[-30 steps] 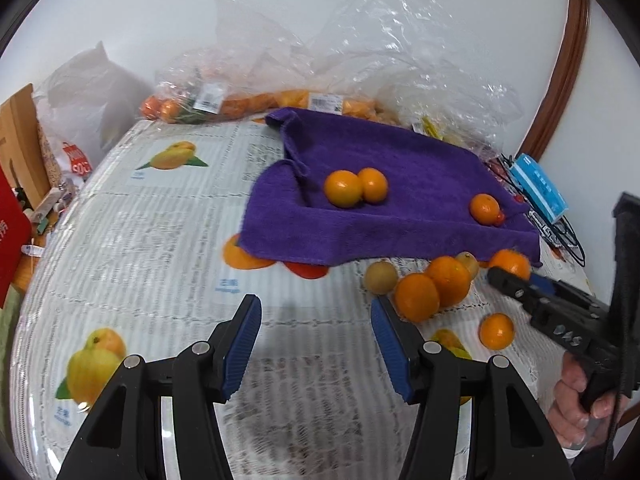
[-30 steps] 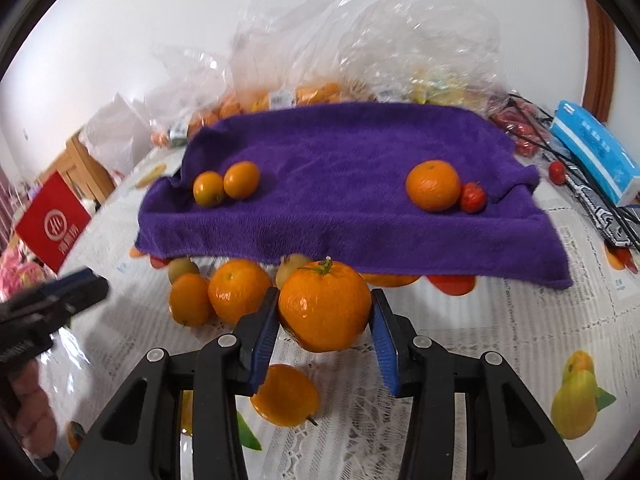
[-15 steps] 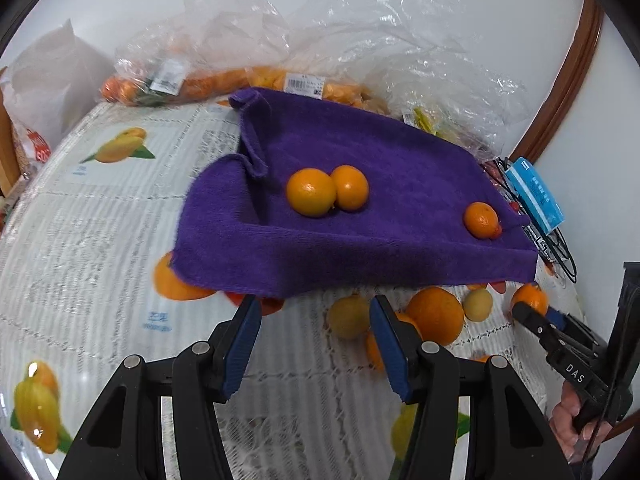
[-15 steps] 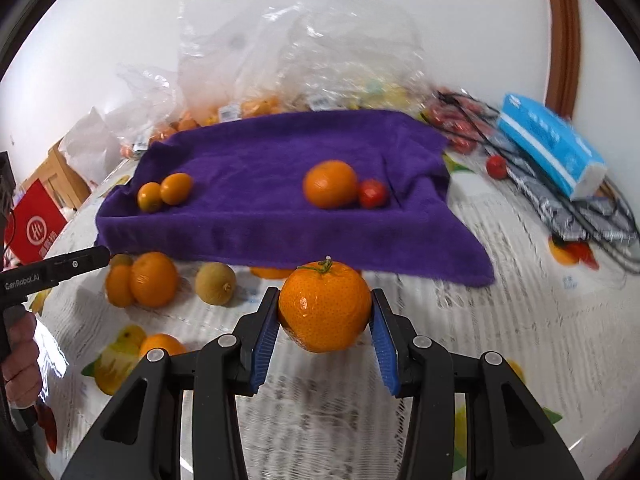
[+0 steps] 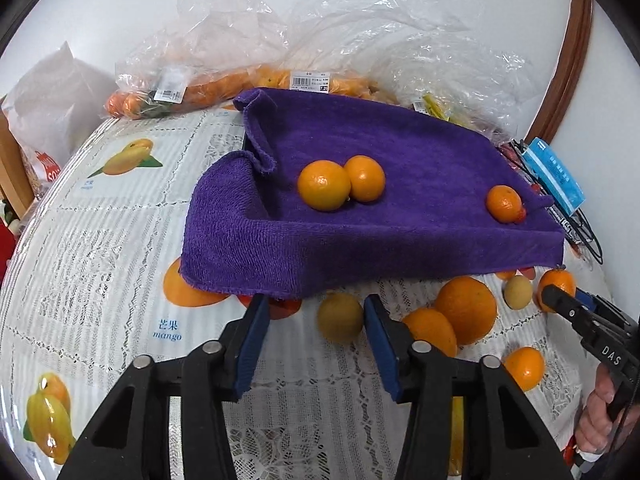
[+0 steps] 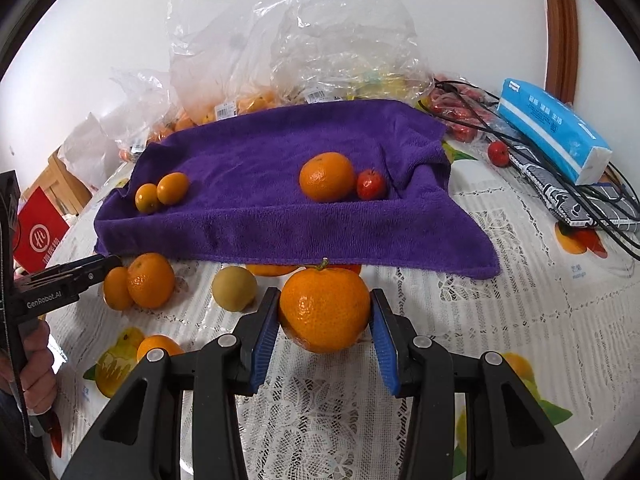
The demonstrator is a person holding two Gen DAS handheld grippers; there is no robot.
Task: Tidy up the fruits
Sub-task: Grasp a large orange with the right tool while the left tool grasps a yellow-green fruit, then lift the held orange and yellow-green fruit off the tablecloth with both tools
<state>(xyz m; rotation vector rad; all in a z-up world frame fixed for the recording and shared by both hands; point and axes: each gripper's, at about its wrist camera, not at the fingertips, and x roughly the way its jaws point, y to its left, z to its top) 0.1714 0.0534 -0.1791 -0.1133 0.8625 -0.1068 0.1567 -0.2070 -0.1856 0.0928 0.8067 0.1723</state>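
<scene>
Tangerine (image 6: 324, 312) clamped in right tool (image 6: 325, 330) just short of purple towel (image 6: 280, 216): lift it clear of the front fold, release beside the orange (image 6: 327, 177) lying there; left tool (image 5: 314, 342) parted, empty, over the desk (image 5: 100, 248).

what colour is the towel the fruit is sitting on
Purple; the towel shows best in the right wrist view.

Fuzzy purple towel (image 6: 280, 216), crinkly clear plastic bags (image 6: 288, 40), lace-patterned glossy tablecloth (image 6: 520, 320).
</scene>
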